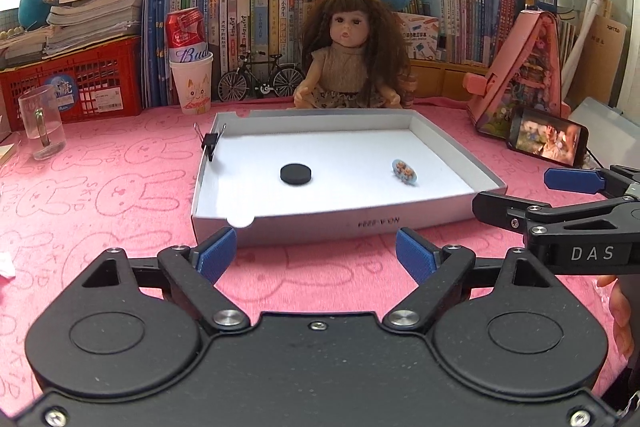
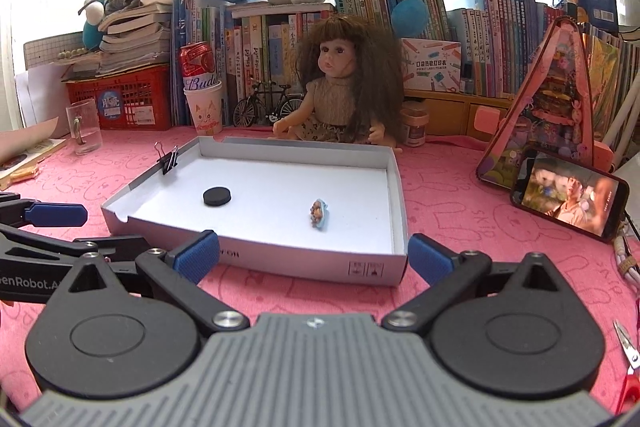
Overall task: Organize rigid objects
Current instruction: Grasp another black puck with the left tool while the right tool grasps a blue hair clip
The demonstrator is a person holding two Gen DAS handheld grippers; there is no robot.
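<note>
A shallow white box lid (image 1: pixel 332 223) (image 2: pixel 280 259) lies on the pink cloth. Inside it are a black round disc (image 1: pixel 296 174) (image 2: pixel 217 195) and a small blue patterned trinket (image 1: pixel 405 171) (image 2: pixel 318 214). A black binder clip (image 1: pixel 211 143) (image 2: pixel 169 157) is clipped on the lid's left wall. My left gripper (image 1: pixel 316 255) is open and empty, just in front of the lid's near wall. My right gripper (image 2: pixel 314 257) is open and empty, also in front of the near wall; it shows at the right in the left wrist view (image 1: pixel 560 195).
A doll (image 1: pixel 352 55) (image 2: pixel 340 87) sits behind the lid. A glass mug (image 1: pixel 42 123), a paper cup holding a can (image 1: pixel 192 83), a phone (image 2: pixel 568 199) and a pink toy house (image 2: pixel 552 107) stand around. Scissors (image 2: pixel 628 367) lie at the right.
</note>
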